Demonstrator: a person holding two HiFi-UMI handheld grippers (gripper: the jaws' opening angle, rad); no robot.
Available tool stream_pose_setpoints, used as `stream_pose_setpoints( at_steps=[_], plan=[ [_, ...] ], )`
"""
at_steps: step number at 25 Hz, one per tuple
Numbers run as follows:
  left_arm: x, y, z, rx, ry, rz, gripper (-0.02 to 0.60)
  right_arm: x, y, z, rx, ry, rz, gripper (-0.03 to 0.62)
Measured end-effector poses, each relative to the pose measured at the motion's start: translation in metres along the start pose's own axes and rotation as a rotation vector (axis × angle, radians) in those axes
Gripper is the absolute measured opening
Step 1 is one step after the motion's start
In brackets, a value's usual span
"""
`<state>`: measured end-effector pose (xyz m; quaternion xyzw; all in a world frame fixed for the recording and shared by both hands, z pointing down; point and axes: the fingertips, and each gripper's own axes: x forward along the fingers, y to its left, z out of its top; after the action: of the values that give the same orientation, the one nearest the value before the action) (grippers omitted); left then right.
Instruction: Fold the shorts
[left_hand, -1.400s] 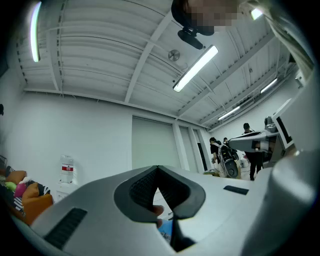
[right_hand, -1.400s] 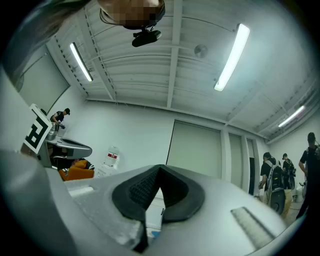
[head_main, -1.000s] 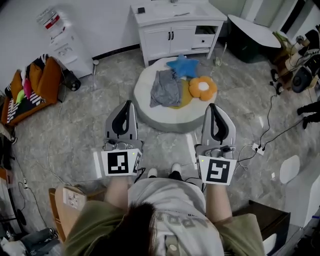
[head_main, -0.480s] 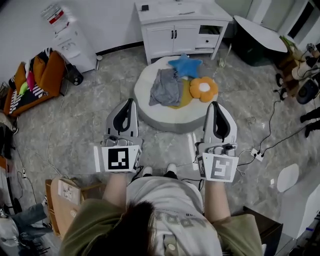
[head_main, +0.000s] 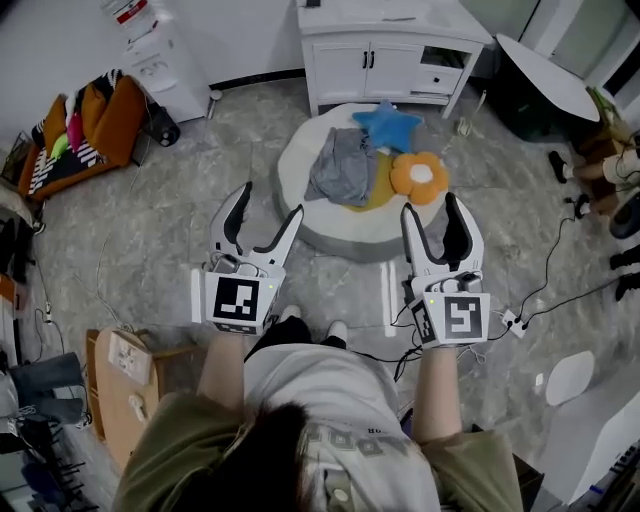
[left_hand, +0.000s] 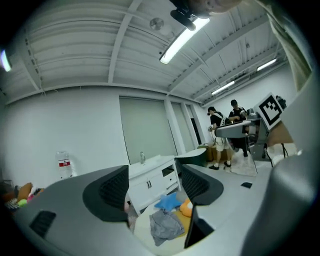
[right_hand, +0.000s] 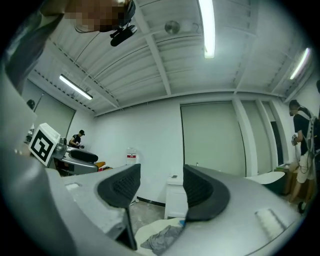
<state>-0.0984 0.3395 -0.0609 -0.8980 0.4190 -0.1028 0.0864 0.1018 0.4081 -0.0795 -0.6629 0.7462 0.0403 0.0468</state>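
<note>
Olive-green short sleeves (head_main: 165, 455), a pale grey shirt front (head_main: 325, 385) with dark print, dark hair (head_main: 265, 460), white shoes (head_main: 290, 316). The left tool (head_main: 270, 200) and right tool (head_main: 432, 203) are grey with black ribbed pads (left_hand: 107, 192) and white, black-marked cubes (head_main: 238, 300); their jaws have just opened, with nothing between them.

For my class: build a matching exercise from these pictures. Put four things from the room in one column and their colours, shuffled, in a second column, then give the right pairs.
Things:
1. shorts
2. star cushion
3. flower cushion
4. cabinet

Colours:
A. mostly orange
B. white
C. grey
D. blue

Pairs: 1-C, 2-D, 3-A, 4-B
</note>
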Motion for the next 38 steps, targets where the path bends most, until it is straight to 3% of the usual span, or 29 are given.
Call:
stream_pose_setpoints(
  at_steps=[4,12,23,31,38],
  plan=[
    [0.011,0.003,-0.020,0.021,0.068,-0.005,0.333,0.012,-0.002,-0.012,0.000,0.035,0.030,0.256],
    [0.055,0.025,-0.052,0.007,0.112,-0.025,0.333,0.057,-0.015,-0.040,-0.005,0.079,0.015,0.256],
    [0.178,0.129,-0.085,-0.057,0.154,-0.068,0.333,0.203,-0.024,-0.072,-0.039,0.141,-0.047,0.256],
    [0.254,0.194,-0.132,-0.054,0.254,-0.190,0.333,0.309,-0.037,-0.110,0.011,0.200,-0.149,0.256],
    [0.283,0.161,-0.220,0.001,0.442,-0.369,0.333,0.317,-0.068,-0.187,-0.023,0.395,-0.185,0.256]
  ],
)
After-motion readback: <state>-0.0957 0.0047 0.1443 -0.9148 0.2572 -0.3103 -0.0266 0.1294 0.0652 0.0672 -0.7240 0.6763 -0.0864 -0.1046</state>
